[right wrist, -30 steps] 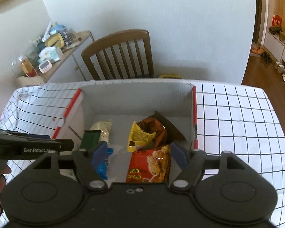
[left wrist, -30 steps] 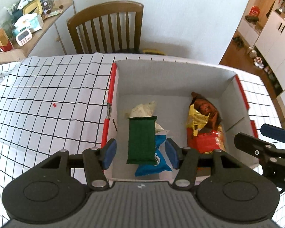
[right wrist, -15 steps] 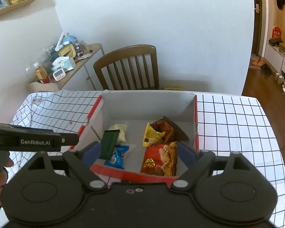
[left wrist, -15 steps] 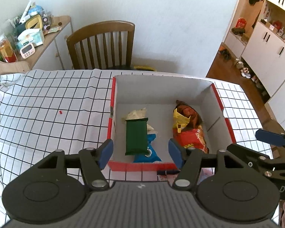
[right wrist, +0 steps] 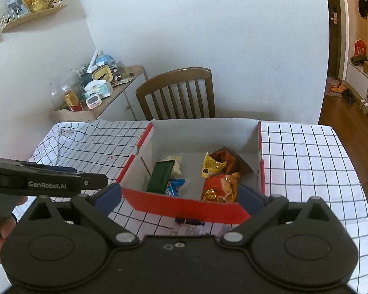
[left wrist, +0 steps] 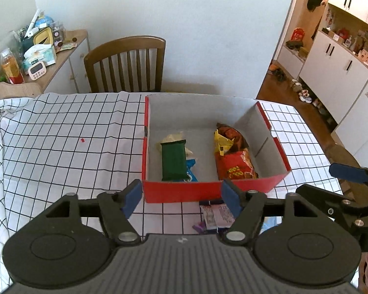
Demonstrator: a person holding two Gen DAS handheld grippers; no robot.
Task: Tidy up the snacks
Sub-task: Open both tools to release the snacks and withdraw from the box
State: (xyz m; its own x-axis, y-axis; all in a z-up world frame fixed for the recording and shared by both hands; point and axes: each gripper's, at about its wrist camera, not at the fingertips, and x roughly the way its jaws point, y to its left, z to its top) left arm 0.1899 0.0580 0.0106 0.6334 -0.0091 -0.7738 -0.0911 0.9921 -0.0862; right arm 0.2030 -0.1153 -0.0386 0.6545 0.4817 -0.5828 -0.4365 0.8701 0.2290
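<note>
In box [left wrist: 208,191] | green pkt [left wrist: 173,161] long axis front-back, flat | L tool [left wrist: 181,197] & R tool [right wrist: 181,197] just spread, empty

box [left wrist: 208,191] open-topped, centre strip free

A table draped in a white cloth with a black grid [left wrist: 61,132] carries a shallow red-sided cardboard box with a pale inside [left wrist: 208,191], set right of its middle and reaching to the far edge. Just before the box's near wall lie small flat packets — pink and purple wrappers [left wrist: 216,216]. A tiny red scrap [left wrist: 82,140] lies on the cloth to the left.
</note>
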